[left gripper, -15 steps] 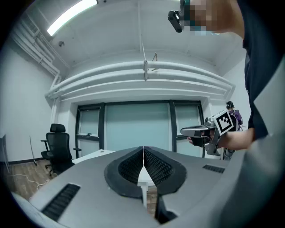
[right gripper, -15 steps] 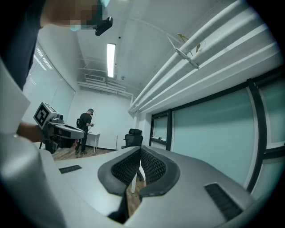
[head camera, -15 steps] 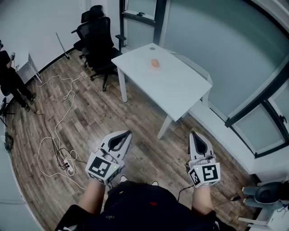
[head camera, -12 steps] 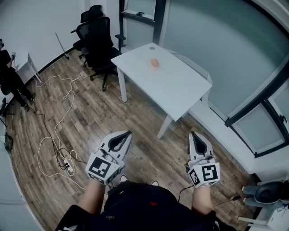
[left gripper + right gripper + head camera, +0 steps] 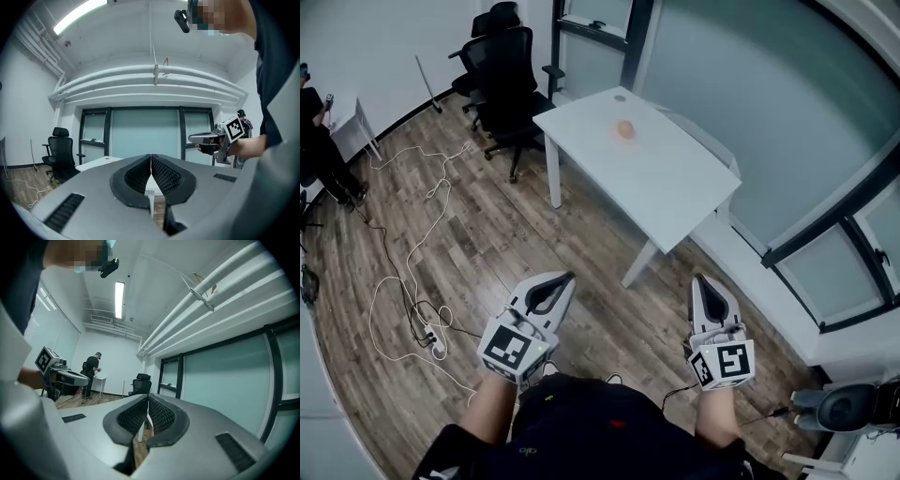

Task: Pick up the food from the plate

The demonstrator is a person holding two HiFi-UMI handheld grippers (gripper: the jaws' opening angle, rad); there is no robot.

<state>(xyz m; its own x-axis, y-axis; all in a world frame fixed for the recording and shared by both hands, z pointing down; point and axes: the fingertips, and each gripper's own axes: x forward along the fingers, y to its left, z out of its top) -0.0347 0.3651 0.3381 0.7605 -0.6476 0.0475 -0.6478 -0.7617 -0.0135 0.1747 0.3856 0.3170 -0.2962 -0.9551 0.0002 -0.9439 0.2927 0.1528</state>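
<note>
A small orange piece of food (image 5: 624, 130) lies on a pale plate (image 5: 624, 140) on the far half of a white table (image 5: 666, 187), seen in the head view. Both grippers hang near my body, well short of the table, over the wooden floor. My left gripper (image 5: 563, 277) is shut with nothing in it; its tips meet in the left gripper view (image 5: 151, 162). My right gripper (image 5: 703, 278) is also shut and empty, tips touching in the right gripper view (image 5: 147, 405). Each gripper view shows the other gripper off to the side.
Black office chairs (image 5: 506, 70) stand left of the table. White cables (image 5: 408, 272) and a power strip (image 5: 438, 349) trail over the floor at left. A person (image 5: 321, 141) stands by a small white desk at far left. Glass walls (image 5: 769, 122) run behind the table.
The head view has shifted slightly, so the room sits a little lower and further left. Both grippers keep the same pose and stay shut.
</note>
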